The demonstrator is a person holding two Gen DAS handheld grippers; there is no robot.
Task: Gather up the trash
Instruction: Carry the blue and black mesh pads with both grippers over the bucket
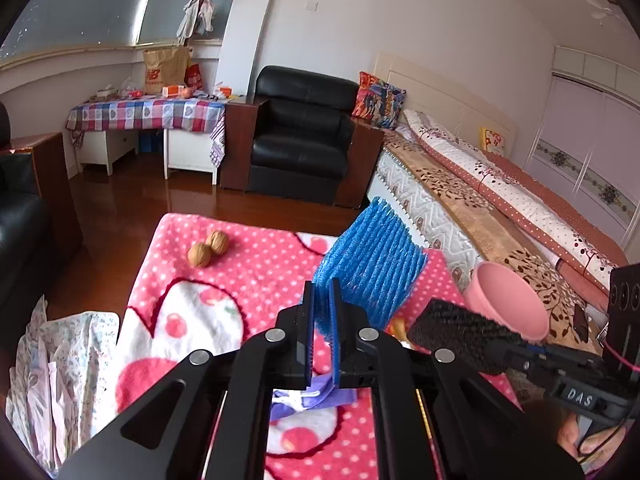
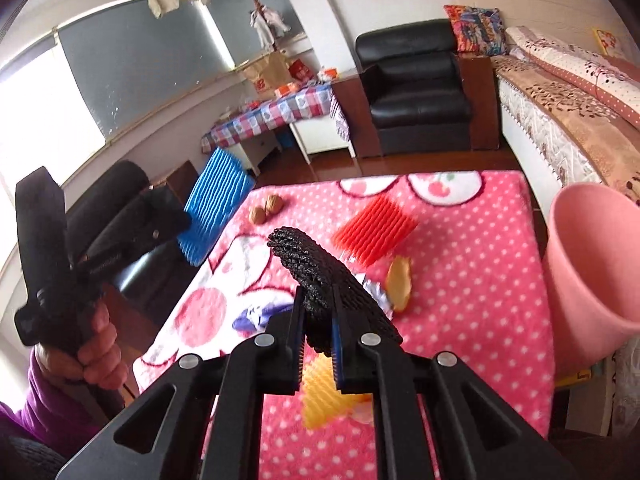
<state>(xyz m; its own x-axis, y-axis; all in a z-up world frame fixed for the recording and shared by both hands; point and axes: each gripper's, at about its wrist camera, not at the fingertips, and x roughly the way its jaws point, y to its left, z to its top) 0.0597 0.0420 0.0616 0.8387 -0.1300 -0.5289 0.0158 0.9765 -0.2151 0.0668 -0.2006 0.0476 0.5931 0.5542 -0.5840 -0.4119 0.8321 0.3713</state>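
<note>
My left gripper [image 1: 323, 312] is shut on a blue foam fruit net [image 1: 368, 264] and holds it above the pink dotted blanket [image 1: 248, 280]. The blue net also shows in the right wrist view [image 2: 214, 204]. My right gripper [image 2: 316, 320] is shut on a black foam net [image 2: 320, 276], which also shows in the left wrist view [image 1: 452, 332]. A pink bin [image 2: 588, 264] stands at the table's right edge; it also shows in the left wrist view [image 1: 508, 300]. A red foam net [image 2: 376, 230], a yellow foam net [image 2: 320, 400], a peel piece [image 2: 400, 284] and a purple wrapper [image 1: 316, 394] lie on the blanket.
Two walnuts [image 1: 208, 249] lie at the blanket's far left. A black armchair [image 1: 300, 136] and a checkered-cloth table [image 1: 148, 114] stand beyond. A bed [image 1: 480, 200] runs along the right. Crumpled plastic bags [image 1: 60, 368] hang at the left.
</note>
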